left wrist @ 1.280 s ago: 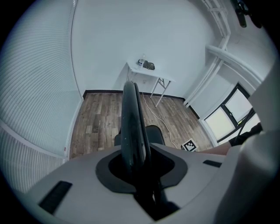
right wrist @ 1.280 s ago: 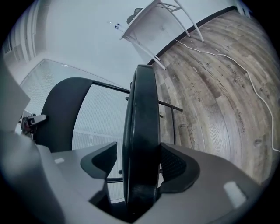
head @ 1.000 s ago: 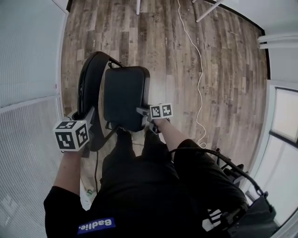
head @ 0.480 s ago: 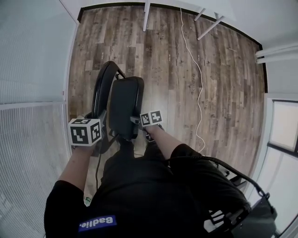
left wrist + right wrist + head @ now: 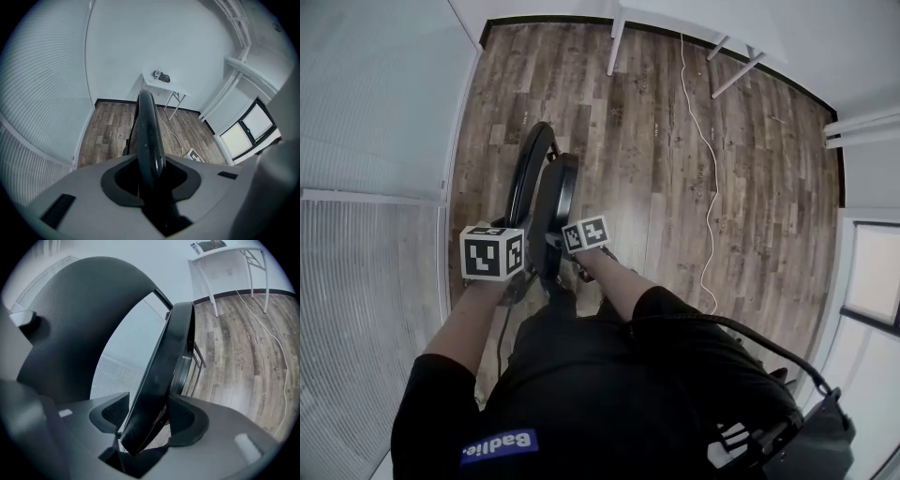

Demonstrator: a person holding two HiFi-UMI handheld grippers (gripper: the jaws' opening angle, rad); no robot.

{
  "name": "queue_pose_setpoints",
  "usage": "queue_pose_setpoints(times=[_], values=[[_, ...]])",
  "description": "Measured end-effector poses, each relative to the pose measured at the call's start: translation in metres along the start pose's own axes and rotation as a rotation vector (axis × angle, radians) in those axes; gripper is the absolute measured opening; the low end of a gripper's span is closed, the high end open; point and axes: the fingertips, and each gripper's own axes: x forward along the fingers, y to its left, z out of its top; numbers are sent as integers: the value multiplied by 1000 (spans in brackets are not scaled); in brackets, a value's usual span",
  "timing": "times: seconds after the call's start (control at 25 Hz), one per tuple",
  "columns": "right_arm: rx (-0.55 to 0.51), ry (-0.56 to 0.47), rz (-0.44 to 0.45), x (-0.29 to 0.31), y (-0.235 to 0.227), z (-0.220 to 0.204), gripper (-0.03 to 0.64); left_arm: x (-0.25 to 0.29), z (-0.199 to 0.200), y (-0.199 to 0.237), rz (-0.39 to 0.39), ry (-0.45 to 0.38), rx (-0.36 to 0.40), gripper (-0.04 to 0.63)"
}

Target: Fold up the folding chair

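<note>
Your left gripper (image 5: pixel 151 178) is clamping the backrest tube (image 5: pixel 149 136), which is running straight ahead of it. Your right gripper (image 5: pixel 150 423), whose jaws have just been closing, is pinching the near edge of the seat (image 5: pixel 165 376). The seat is standing almost upright just beside the backrest, so the folding chair (image 5: pixel 546 202) is needing only a final press toward your left gripper.

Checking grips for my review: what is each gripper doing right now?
Left gripper: closed on the chair backrest.
Right gripper: jaws have just been closing, clamped on the edge of the chair seat.
</note>
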Motion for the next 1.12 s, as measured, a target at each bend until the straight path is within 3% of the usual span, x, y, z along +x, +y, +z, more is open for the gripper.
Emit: queue_pose_setpoints(times=[0.24,0.72,1.12], values=[[12,-3,-15,17,16,11,238,-6,3,11,34,7,41,87],[-28,2,11,52,59,30,239,-13,6,27,51,5,47,86],[-53,-5,-3,57,64,31,239,-16,6,35,65,15,63,86]])
